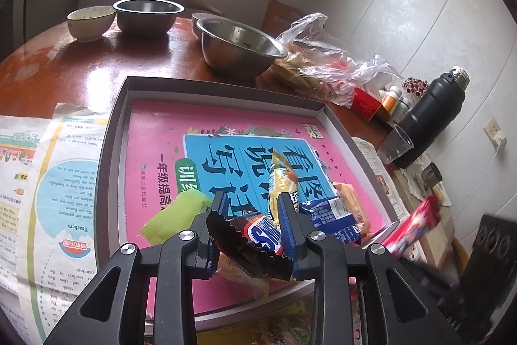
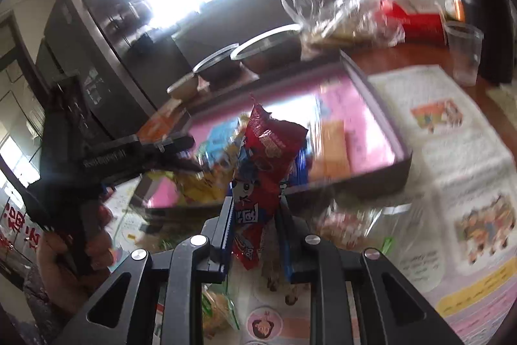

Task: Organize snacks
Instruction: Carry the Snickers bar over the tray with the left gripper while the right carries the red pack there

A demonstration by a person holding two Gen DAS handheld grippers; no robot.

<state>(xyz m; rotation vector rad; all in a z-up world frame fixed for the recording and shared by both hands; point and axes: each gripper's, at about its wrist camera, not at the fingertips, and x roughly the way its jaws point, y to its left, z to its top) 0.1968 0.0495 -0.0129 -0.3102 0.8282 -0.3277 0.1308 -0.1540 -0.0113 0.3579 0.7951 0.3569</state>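
Note:
My left gripper (image 1: 253, 210) is shut on a dark snack bar with a blue and white logo (image 1: 255, 236), held just over the near end of a grey tray (image 1: 223, 89) lined with a pink book. In the tray lie a green packet (image 1: 174, 217), a yellow packet (image 1: 282, 180), a blue packet (image 1: 332, 217) and an orange packet (image 1: 350, 204). My right gripper (image 2: 257, 210) is shut on a red snack packet (image 2: 265, 164), held upright just short of the tray's near rim (image 2: 365, 180). That packet also shows blurred in the left wrist view (image 1: 413, 225).
Behind the tray stand two steel bowls (image 1: 237, 46), a white bowl (image 1: 90, 21) and a clear plastic bag of food (image 1: 323, 63). A black flask (image 1: 433, 115), a plastic cup (image 1: 394, 144) and small bottles stand at the right. Newspaper (image 1: 48, 183) covers the red-brown table.

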